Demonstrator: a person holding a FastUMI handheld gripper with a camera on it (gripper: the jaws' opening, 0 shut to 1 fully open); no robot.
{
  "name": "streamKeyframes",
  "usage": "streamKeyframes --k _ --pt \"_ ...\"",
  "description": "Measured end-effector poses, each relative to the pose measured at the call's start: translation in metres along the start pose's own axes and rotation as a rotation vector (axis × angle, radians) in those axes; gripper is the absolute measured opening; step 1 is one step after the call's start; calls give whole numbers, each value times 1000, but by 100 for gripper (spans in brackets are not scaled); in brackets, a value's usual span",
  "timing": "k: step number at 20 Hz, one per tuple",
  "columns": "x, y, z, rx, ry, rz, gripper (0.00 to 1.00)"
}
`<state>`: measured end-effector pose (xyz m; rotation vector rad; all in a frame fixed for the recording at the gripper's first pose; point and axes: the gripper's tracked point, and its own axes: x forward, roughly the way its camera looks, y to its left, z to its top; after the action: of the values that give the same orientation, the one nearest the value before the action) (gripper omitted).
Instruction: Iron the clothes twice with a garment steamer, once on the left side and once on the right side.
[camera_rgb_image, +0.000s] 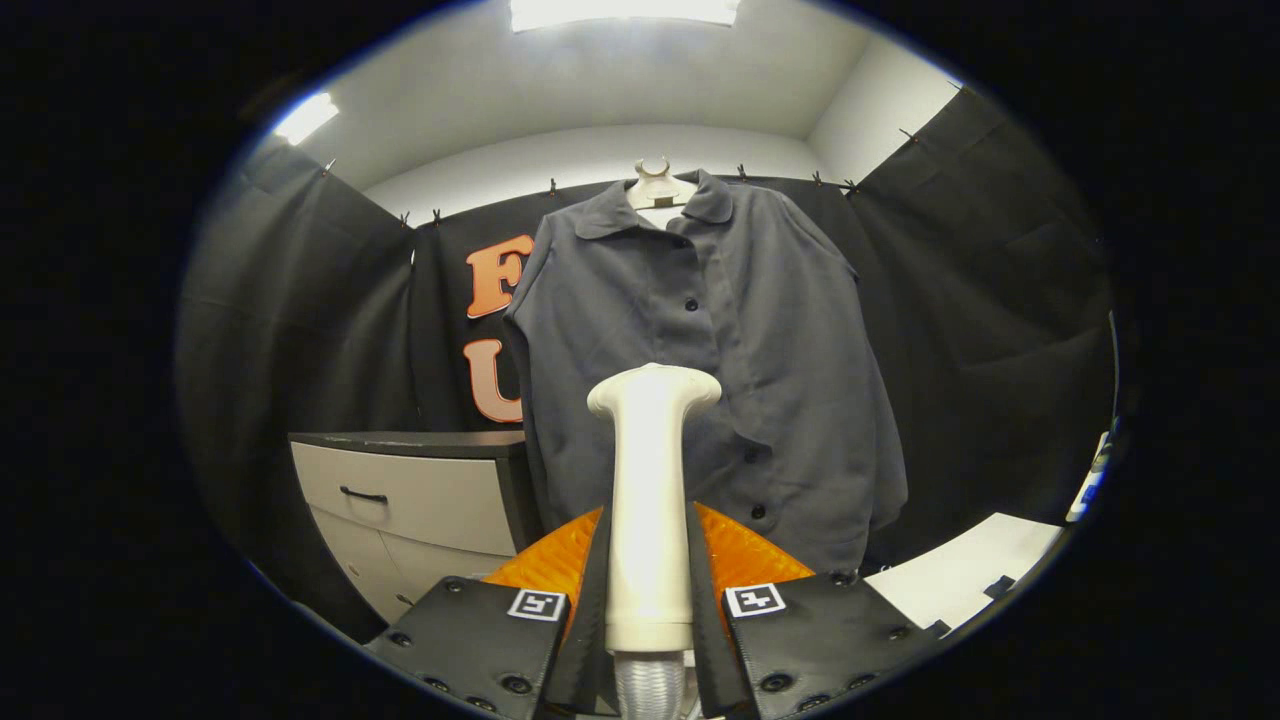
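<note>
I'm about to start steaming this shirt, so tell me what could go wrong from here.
The gripper is shut on the garment steamer, whose hose end sits at the fingers; a loose grip could let it twist. The grey button-up shirt hangs on a mannequin form beyond the fingers and may swing or slide when pressed. The drawer cabinet beside the shirt could block a low left pass.

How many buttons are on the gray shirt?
4 show on the gray shirt: one high on its front, then three lower, beside the steamer held in the hand-held gripper. The steamer may hide more.
</note>
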<state>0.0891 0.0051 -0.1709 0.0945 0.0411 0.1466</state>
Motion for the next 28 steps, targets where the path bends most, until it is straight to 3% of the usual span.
streamKeyframes --k 7,14,22,28 --pt "-13 -19 80 -6 -114 2 44" --pt "19 -70 132 7 -158 -56 44" --pt "86 -119 159 -28 -160 -101 44" --pt "106 -126 154 -39 -161 -99 44"
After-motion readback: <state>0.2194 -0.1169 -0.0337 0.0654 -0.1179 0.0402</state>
